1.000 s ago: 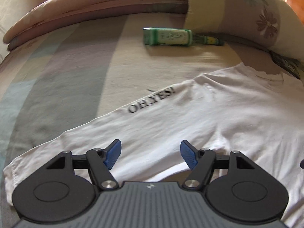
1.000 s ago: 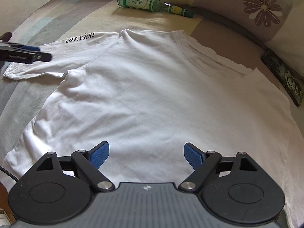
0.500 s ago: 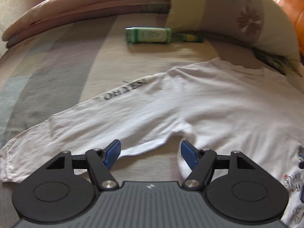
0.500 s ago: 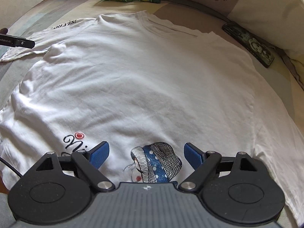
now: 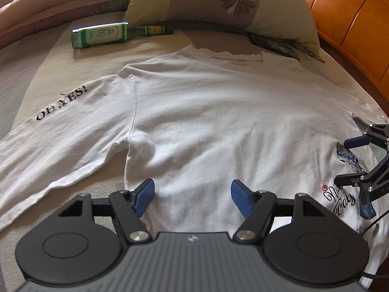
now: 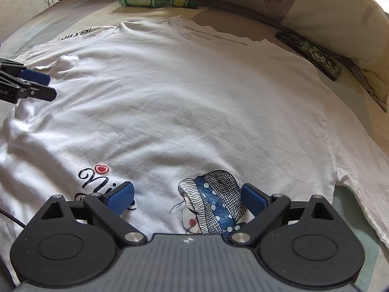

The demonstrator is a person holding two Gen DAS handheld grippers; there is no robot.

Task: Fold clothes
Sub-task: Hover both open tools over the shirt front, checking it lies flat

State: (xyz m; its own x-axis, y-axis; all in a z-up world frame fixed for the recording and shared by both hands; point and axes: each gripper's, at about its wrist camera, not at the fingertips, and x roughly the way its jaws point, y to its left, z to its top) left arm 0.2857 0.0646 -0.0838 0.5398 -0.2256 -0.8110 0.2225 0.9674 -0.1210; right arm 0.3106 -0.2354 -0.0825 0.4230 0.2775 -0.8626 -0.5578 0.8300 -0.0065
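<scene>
A white T-shirt lies spread flat on the bed, collar toward the pillow; it also fills the right wrist view. Its left sleeve bears black "OH,YES!" lettering. A printed girl's head and script lettering sit on the chest. My left gripper is open and empty over the shirt's left side just below the armpit. My right gripper is open and empty over the print. Each gripper shows at the edge of the other's view, the right gripper and the left gripper.
A green glass bottle lies on the striped bedsheet beyond the sleeve. A flowered pillow and a phone in a dark patterned case lie past the collar. A wooden headboard stands at far right.
Both grippers have drawn back and moved along the shirt: the left from the sleeve to the body near the armpit, the right down from the upper chest to the print. Both stayed open.
</scene>
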